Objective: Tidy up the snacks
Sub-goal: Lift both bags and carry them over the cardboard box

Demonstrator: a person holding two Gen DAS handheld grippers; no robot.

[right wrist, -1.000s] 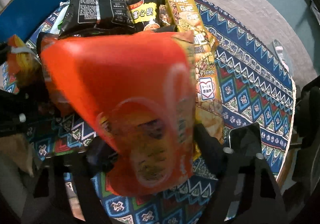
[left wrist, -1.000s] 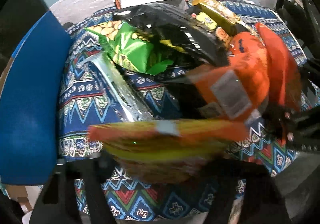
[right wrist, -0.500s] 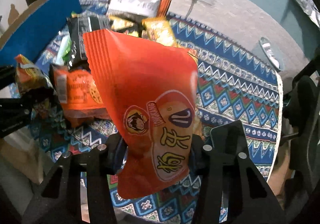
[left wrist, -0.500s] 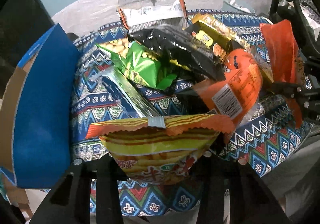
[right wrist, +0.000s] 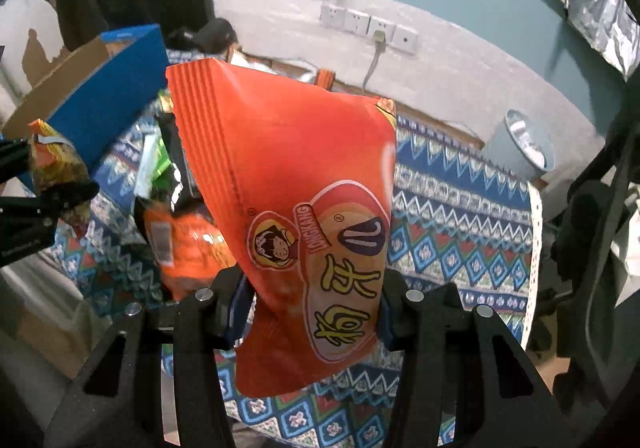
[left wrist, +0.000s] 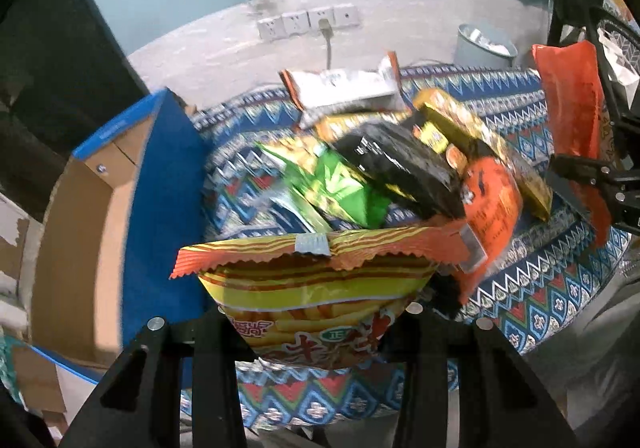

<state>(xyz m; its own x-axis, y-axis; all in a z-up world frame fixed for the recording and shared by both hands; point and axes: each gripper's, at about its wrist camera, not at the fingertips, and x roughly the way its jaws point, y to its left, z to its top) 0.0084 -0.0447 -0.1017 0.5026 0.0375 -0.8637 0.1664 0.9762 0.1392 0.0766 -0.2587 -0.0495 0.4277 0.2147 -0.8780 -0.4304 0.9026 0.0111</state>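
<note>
My left gripper (left wrist: 316, 324) is shut on a yellow and orange chip bag (left wrist: 316, 288) and holds it above the table's near edge. My right gripper (right wrist: 316, 308) is shut on a large orange snack bag (right wrist: 292, 192), held upright above the patterned tablecloth (right wrist: 460, 216); that bag also shows at the right of the left wrist view (left wrist: 572, 104). A pile of snacks lies on the table: a green bag (left wrist: 340, 188), a black bag (left wrist: 400, 168), an orange bag (left wrist: 492, 200), a yellow bag (left wrist: 468, 128) and a silver bag (left wrist: 344, 88).
An open blue cardboard box (left wrist: 156, 208) stands at the table's left, its brown inside (left wrist: 76, 248) showing. A grey bin (left wrist: 484, 48) stands on the floor behind the table. Wall sockets (left wrist: 308, 22) sit on the far wall. A dark chair frame (right wrist: 592, 208) is at the right.
Both grippers have lifted their bags up and back from the table. The snack pile now looks lower and farther away, and the blue box's inside has come into view.
</note>
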